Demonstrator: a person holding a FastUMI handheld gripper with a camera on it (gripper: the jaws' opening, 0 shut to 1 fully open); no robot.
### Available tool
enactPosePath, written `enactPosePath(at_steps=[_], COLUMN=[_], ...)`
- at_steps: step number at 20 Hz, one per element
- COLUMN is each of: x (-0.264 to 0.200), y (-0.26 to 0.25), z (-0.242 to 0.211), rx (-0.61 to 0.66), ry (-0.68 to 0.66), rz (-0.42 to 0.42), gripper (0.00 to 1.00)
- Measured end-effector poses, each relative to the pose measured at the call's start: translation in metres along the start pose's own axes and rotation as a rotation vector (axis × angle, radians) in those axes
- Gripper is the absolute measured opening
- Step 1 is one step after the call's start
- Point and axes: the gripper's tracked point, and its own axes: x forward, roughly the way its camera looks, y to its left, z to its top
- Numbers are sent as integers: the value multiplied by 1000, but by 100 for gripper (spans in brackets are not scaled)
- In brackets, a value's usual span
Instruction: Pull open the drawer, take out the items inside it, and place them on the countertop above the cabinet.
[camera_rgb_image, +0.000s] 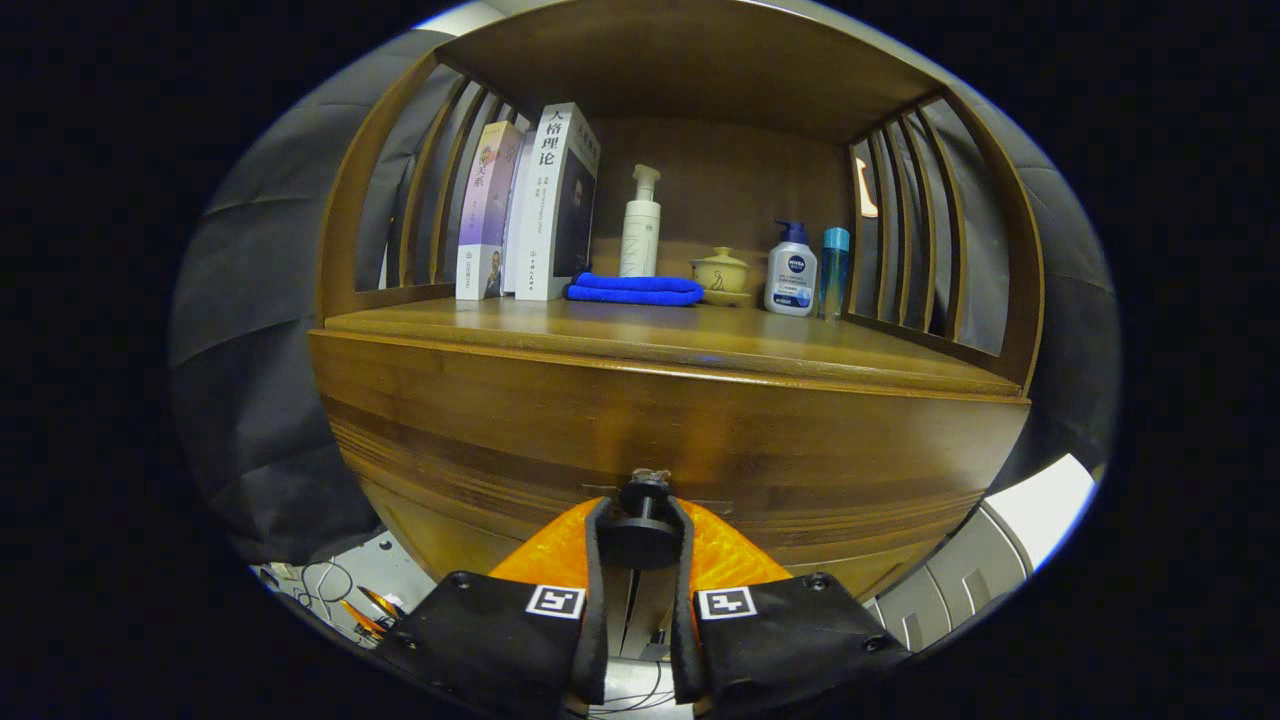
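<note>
A wooden cabinet faces me, its drawer front (660, 440) spanning the width just ahead of the fingers. A dark round knob (641, 535) sticks out from the drawer's middle. My gripper (641, 540) is shut on this knob, one finger pressing on each side of it. The drawer sits flush with the cabinet, or nearly so, and what it holds is hidden. Above it lies the wooden countertop (700, 340), with a shelf roof over it.
At the back of the countertop stand two books (530, 205), a white pump bottle (641, 225), a folded blue cloth (633, 290), a small lidded cup (720, 273), a white-and-blue pump bottle (792, 270) and a slim teal bottle (833, 270). Slatted wooden sides close both ends.
</note>
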Motion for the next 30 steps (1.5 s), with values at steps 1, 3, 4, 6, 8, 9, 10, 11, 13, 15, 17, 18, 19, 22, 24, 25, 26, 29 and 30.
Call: enactPosePath(at_steps=[1,3,4,6,8,9,10,11,13,15,17,18,19,22,24,25,26,29,30], x=[-4,-12,-17,-29,-43,-50,-57,-65,-80,-95,-105,-110,-115,-127,-134,-137,-140,-148,-151], y=[0,0,1,1,2,3,4,4,7,8,9,10,12,12,12,13,13,13,14], z=[-2,-5,-6,-10,-14,-17,-19,-22,-27,-32,-38,-43,-41,-50,-51,-53,-54,-58,-59], rx=[-7,-17,-14,-7,-8,-9,-10,-12,-13,-16,-19,-19,-21,-26,-27,-31,-37,-47,-46], ry=[-2,-1,1,3,1,-1,0,-1,-2,0,11,23,10,34,41,38,42,43,47], rz=[-2,-2,0,2,5,6,6,7,13,19,33,44,53,73,87,94,102,116,118], gripper=[27,27,27,27,27,27,27,27,27,27,27,27,27,27,27,27,27,27,27])
